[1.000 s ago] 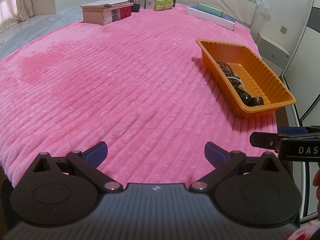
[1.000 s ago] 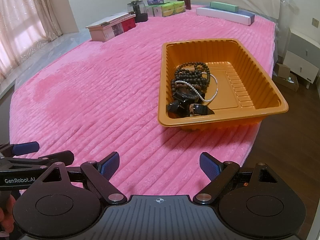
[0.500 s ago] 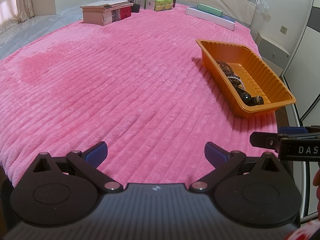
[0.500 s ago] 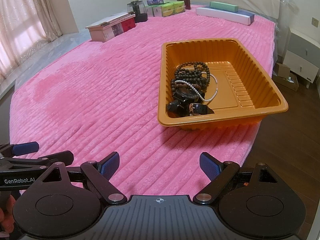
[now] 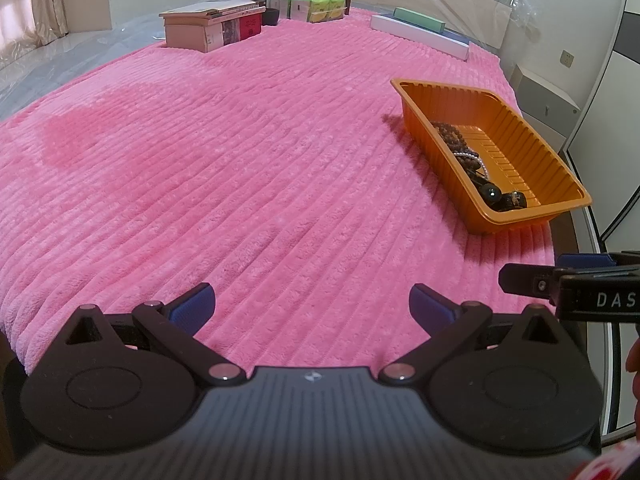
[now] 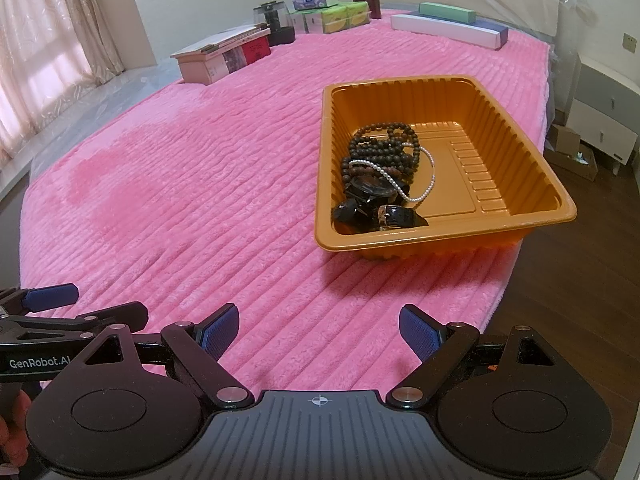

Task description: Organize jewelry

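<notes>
Bed: big pink ribbed blanket (image 6: 192,200) covers pretty much the whole thing, with a darker patch off toward the window side.

Tray: orange plastic tray (image 6: 532,216) sits on the blanket near the bed's edge on the floor side, flat, nothing touching it from outside.

Jewelry: all piled inside the tray at its near-left end. There's a tangle of dark bead strands (image 6: 380,148), a thin white pearl string (image 6: 430,178) looping over them, and a black watch (image 6: 374,188) with a leather strap and buckle (image 6: 396,216) closest to the near wall. The rest of the tray floor is bare.

Left tongs: left gripper (image 5: 312,304) hovers over the near edge of the blanket, blue pads spread wide, nothing between them. Tray is well off to its right.

Right tongs: right gripper (image 6: 318,328) also hangs over the near edge, pads spread wide, nothing pinched. Tray is straight ahead of it but clearly apart.

Both: side by side, each one pokes into the edge of the other's camera view.

Far end of bed: stack of books/boxes (image 6: 224,56), a dark jar (image 6: 276,22), green tissue packs (image 6: 332,16) with a tissue box on top, two long flat boxes (image 6: 448,28).

Floor side: wooden floor, white nightstand (image 6: 604,116).
</notes>
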`<state>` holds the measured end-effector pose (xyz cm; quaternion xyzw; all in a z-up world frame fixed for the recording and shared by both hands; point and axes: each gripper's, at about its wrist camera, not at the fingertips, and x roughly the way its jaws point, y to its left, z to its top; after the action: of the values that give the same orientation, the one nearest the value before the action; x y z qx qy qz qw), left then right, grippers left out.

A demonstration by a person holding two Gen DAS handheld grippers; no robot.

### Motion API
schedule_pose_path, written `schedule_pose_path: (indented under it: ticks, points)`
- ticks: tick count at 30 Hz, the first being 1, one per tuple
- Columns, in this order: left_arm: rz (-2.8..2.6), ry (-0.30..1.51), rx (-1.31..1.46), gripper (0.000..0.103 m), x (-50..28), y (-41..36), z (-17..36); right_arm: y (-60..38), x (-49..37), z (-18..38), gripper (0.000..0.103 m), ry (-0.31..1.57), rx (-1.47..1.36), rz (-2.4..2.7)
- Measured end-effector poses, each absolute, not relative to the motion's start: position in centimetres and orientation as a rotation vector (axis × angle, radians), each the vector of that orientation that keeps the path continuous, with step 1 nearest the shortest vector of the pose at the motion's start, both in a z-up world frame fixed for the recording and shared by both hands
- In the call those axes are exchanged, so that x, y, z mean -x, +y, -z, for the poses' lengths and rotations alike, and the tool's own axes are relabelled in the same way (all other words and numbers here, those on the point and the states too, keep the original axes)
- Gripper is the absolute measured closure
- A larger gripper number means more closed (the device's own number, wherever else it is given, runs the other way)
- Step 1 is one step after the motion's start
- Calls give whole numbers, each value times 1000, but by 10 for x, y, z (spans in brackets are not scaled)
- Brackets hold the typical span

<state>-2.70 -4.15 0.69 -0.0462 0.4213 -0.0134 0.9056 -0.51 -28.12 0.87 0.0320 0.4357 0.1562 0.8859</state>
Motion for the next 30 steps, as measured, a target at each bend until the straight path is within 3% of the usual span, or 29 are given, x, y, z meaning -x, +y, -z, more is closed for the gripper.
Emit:
schedule_pose_path:
  ticks: [30]
  points:
    - [28,870,95,0,27,-42,-7,-281,6,-6,16,908,-70,-325]
